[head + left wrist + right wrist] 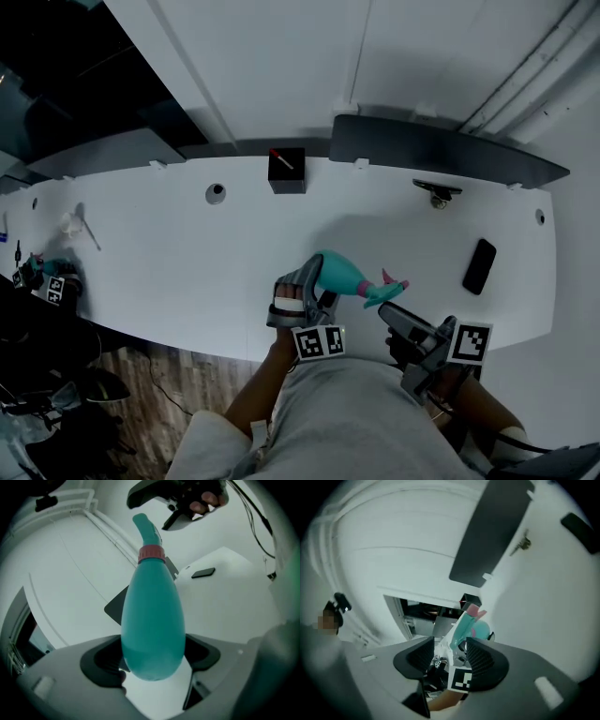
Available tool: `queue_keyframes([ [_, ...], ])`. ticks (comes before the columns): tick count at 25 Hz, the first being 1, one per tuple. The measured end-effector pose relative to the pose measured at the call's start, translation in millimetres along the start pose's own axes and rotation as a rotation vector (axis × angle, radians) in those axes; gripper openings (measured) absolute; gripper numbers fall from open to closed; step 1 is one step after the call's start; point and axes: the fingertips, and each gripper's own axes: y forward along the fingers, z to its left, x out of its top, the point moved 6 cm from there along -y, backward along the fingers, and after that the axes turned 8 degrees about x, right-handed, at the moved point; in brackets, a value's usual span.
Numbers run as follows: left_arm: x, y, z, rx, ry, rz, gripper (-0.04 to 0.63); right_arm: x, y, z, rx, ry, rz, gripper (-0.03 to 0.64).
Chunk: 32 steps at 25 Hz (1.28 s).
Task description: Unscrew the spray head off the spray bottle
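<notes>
Plainly the left gripper (319, 283) is clamped round the fat lower body of the teal, teardrop-shaped plastic spray bottle (343, 273), holding it tilted above the white tabletop (187, 253) with its neck toward the person's right. That body looks light, smooth and somewhat squeezable, so it may slip round in the hold. The pink collar (151, 553) under the teal spray head (380, 292) seems the stiffer place to turn, and the right gripper (450, 644) stands open just beside that head, pressing on nothing.

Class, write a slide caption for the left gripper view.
Left tongs grip the base of a teal plastic spray bottle, its pink collar and teal spray head pointing away over the white table.
</notes>
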Motion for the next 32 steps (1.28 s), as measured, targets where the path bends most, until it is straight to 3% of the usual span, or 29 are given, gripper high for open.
queue_keyframes([
  [3,5.8,-2.6,-4.7,0.026,0.078,-0.024,0.396,3.1,6.0,-21.9,-0.091,0.152,-0.075,0.221],
  [5,5.9,-3.2,-6.5,0.040,0.133,-0.018,0.396,5.9,7.7,-31.9,-0.158,0.176,-0.108,0.216],
  [8,1.3,-3.4,-7.0,0.041,0.180,0.008,0.395,3.0,13.2,-37.7,-0.210,0.110,-0.060,0.127],
  [10,-2.0,-4.2,-8.4,0.026,0.200,0.017,0.395,2.2,17.9,-38.0,-0.228,-0.043,0.043,0.110],
  [12,-4.0,-5.1,-11.5,-0.008,0.193,0.019,0.394,5.3,21.6,-35.6,-0.264,-0.356,0.219,0.095],
  [13,-4.0,-6.0,-13.9,-0.030,0.177,0.014,0.395,5.9,23.8,-31.1,-0.289,-0.580,0.333,0.092],
  [14,-3.3,-7.3,-16.4,-0.053,0.151,0.004,0.395,4.6,26.1,-24.2,-0.317,-0.850,0.457,0.092],
  [18,0.4,-9.8,-23.8,-0.153,0.044,-0.021,0.394,-25.2,27.8,-11.2,-0.394,-2.112,0.960,0.091],
  [19,-0.1,-10.1,-26.0,-0.173,0.038,-0.022,0.394,-31.7,25.5,-15.2,-0.379,-2.324,1.037,0.091],
  [20,-0.7,-10.7,-28.1,-0.191,0.037,-0.024,0.394,-35.5,22.8,-19.1,-0.351,-2.455,1.080,0.091],
  [22,-1.7,-12.5,-30.4,-0.217,0.032,-0.029,0.394,-37.7,18.0,-23.3,-0.305,-2.550,1.100,0.091],
  [24,-5.0,-13.2,-29.1,-0.225,0.006,-0.018,0.394,-36.1,15.5,-23.1,-0.303,-2.568,1.079,0.091],
  [32,-17.9,-11.9,-18.7,-0.191,-0.067,0.013,0.394,-28.9,10.3,-13.8,-0.300,-2.476,0.946,0.091],
])
